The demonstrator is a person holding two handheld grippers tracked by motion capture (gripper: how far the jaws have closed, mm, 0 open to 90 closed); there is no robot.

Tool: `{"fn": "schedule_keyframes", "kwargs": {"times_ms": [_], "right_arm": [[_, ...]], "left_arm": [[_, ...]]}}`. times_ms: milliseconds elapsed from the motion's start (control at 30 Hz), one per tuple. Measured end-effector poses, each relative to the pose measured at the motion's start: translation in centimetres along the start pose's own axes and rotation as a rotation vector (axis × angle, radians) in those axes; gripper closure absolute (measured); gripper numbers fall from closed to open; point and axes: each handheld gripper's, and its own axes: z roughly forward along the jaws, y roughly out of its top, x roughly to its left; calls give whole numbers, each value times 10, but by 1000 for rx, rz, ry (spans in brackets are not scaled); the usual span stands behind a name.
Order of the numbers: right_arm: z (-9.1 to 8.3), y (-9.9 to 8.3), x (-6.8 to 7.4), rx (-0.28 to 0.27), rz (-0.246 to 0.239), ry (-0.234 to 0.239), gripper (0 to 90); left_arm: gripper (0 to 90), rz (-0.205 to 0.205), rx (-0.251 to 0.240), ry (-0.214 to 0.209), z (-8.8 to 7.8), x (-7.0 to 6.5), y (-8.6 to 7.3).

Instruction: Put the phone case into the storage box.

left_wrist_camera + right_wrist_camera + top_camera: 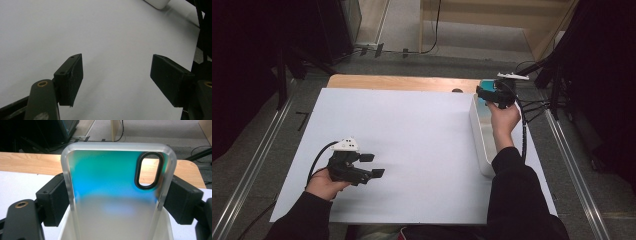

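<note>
Light falls from overhead onto the white sheet [412,145], which reads bright and even, while the room around the sheet sinks into near black. Shadows on the sheet are faint and soft. The high view is slightly soft and grainy. The case [117,190] glows teal (its lower half milky), with the floor behind it blurred.

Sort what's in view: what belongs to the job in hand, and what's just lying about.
In the job:
phone case, clamped in the right gripper
white bin beneath it

Standing by:
left gripper, open and empty over the white sheet
wooden table
</note>
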Motion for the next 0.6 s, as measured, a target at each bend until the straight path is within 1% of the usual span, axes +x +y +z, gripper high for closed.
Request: {"fn": "schedule_keyframes", "kwargs": {"times_ms": [167,333,400,500,600], "right_arm": [[0,-2,1,12,-8,-4,149],[0,-3,2,17,-34,-13,148],[0,-3,3,28,-37,-20,148],[1,-5,2,43,-36,-18,147],[2,-5,3,46,-41,-15,146]], "left_arm": [[259,-5,-2,-3,-1,1,0],[259,0,-1,-1,0,0,0],[259,-3,0,-2,-1,0,0],[259,-4,-1,0,-1,1,1],[259,-3,-1,-2,-1,1,1]]}}
